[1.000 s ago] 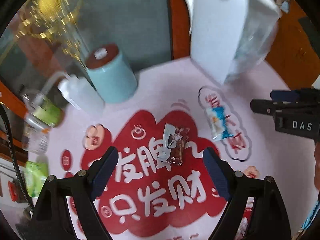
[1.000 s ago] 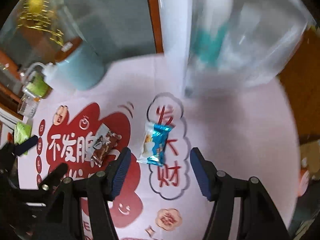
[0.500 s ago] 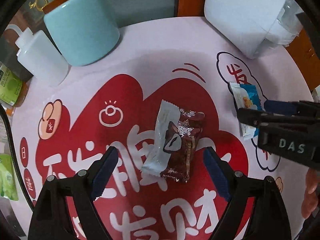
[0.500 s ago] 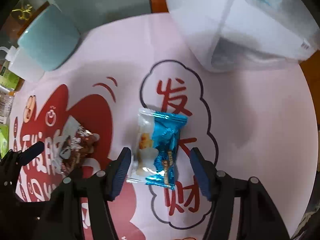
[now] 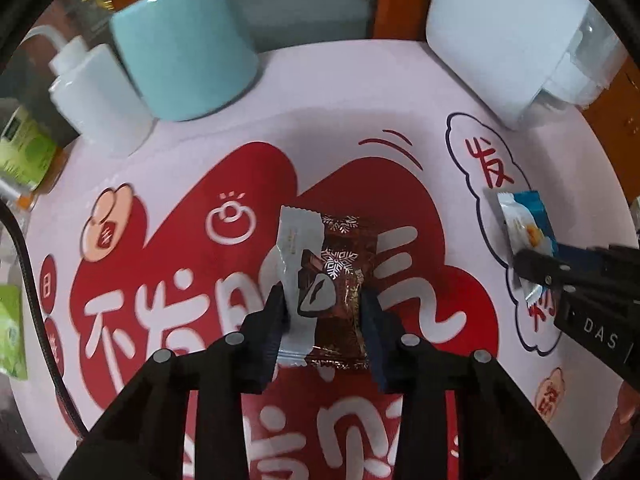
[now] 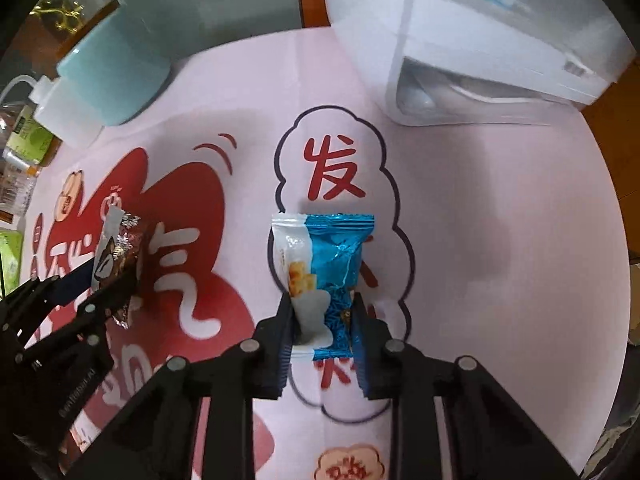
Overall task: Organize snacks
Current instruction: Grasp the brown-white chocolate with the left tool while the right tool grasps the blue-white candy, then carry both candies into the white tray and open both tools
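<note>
1. The left gripper (image 5: 322, 312) has its jaws closing on the brown snack packet (image 5: 328, 284) – pads at both sides, over the red patch of the printed mat (image 5: 340, 92).
2. The right gripper (image 6: 322, 320) is clamped on the blue snack packet (image 6: 324, 264), over the mat's cloud outline.
3. Beyond the mat's far edge – a teal canister (image 5: 184, 44) and a white bin (image 6: 472, 40).

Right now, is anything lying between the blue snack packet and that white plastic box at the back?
Nothing visible does. The blue snack packet, clamped in the right gripper, sits in front of the white plastic box, and only bare printed mat lies between them.
</note>
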Demonstrator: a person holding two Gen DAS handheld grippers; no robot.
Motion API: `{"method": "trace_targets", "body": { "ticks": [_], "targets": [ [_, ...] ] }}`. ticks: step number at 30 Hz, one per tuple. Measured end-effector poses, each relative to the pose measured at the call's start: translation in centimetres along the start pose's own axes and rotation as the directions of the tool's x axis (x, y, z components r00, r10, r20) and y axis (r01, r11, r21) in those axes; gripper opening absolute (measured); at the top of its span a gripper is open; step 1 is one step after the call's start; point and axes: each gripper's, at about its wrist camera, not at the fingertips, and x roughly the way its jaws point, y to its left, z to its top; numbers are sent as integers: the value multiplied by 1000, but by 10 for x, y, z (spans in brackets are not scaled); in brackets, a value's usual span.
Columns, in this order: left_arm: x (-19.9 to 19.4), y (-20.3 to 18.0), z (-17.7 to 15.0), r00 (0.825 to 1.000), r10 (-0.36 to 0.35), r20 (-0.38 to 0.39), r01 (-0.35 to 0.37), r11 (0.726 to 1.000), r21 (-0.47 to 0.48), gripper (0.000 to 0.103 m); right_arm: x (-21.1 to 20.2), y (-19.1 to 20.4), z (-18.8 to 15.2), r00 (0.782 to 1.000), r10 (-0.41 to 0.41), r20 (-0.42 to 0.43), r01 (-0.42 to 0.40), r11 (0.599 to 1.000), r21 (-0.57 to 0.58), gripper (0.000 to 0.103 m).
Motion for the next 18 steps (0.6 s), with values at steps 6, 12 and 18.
{"method": "trace_targets", "body": {
  "ticks": [6, 12, 18],
  "targets": [
    [-68, -1, -12, 998, 4, 58, -5, 1000, 28, 34, -61, 1, -16, 998, 29, 63, -28, 999, -25, 26],
    [-148, -10, -25, 989, 23, 144, -34, 997, 71, 34, -129, 16, -25, 986, 70, 149, -60, 996, -66, 26],
    [-229, -13, -54, 976, 53, 213, -73, 994, 85, 34, -188, 29, -50, 972, 100, 213, -78, 991, -108, 26]
  ]
}}
